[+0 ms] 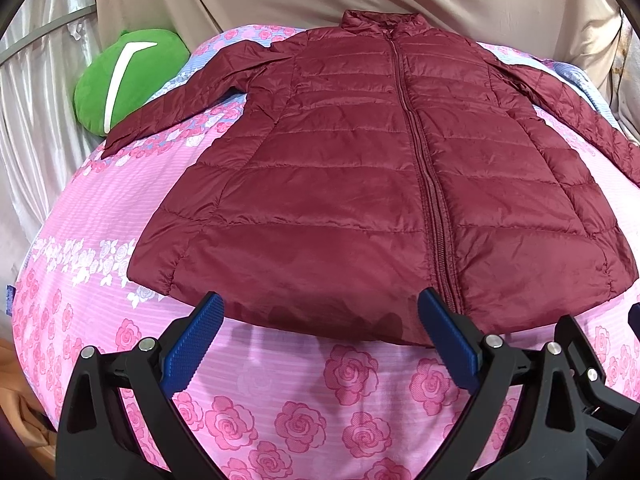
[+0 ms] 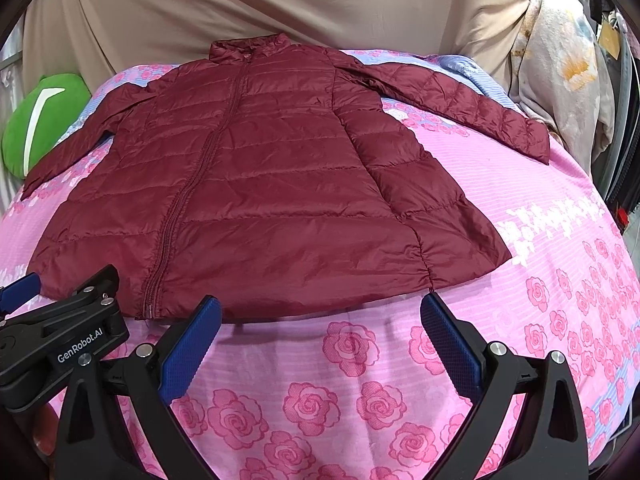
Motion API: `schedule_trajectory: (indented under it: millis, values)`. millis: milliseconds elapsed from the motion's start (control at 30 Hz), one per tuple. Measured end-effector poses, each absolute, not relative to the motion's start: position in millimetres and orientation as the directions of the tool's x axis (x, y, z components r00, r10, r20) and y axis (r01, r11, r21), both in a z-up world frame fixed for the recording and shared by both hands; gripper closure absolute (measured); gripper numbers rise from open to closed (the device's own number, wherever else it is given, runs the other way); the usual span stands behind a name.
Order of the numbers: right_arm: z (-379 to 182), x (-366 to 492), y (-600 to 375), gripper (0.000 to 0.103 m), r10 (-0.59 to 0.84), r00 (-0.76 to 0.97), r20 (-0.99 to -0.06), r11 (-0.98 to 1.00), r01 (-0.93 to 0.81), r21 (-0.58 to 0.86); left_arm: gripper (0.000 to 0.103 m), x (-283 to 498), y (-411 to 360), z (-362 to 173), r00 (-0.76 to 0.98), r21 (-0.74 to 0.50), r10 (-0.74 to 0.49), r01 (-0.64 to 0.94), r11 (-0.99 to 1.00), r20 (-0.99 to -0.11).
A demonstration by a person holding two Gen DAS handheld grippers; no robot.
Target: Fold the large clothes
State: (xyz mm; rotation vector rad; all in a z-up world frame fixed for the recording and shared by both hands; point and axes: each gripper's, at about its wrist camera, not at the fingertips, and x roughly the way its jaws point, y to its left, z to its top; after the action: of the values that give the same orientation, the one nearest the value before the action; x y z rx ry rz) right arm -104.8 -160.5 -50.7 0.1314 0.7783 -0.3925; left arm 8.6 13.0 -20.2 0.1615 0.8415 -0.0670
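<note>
Left gripper: the black two-finger left gripper with blue ribbed pads [image 1: 320, 312] hangs released, jaws spread wide with nothing between them, just short of the hem; it seems held there to line up a first grasp.

Right gripper: the black right gripper with matching blue pads [image 2: 320, 316] is likewise released and empty, beside its partner and aimed at the hem's right half. The pair appear poised side by side so each can take one part of the garment.

Bedding: the pink rose-printed bed sheet with a blue striped band further back [image 1: 304, 400] serves as the folding surface, a broad soft area that lets the garment lie flat.

Jacket position: the maroon quilted long puffer jacket [image 1: 360, 184] lies front up on the sheet, hem nearest the grippers, collar furthest, sleeves spread out to either side. No fold has been made yet, by the look of it.

Jacket look: shiny thin shell, horizontal quilting lines, the front zip closed from hem to stand-up collar, slight gathers at the hem corners. It should be light and slippery, likely to spring back when folded.

Left edge: a green plush cushion with a white stripe [image 1: 128, 80] sits just past the left cuff.

Backdrop: a beige draped cloth [image 2: 280, 4] hangs behind the collar.
</note>
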Motion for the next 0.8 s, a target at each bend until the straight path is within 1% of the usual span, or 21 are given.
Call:
schedule_trajectory:
  millis: [800]
  values:
    - [-50.9, -104.8, -162.6, 0.005, -0.292, 0.644, -0.707, 0.921, 0.388, -0.027, 0.008, 8.6, 13.0, -20.2, 0.664, 0.118, 0.006, 0.123, 0.985, -0.747]
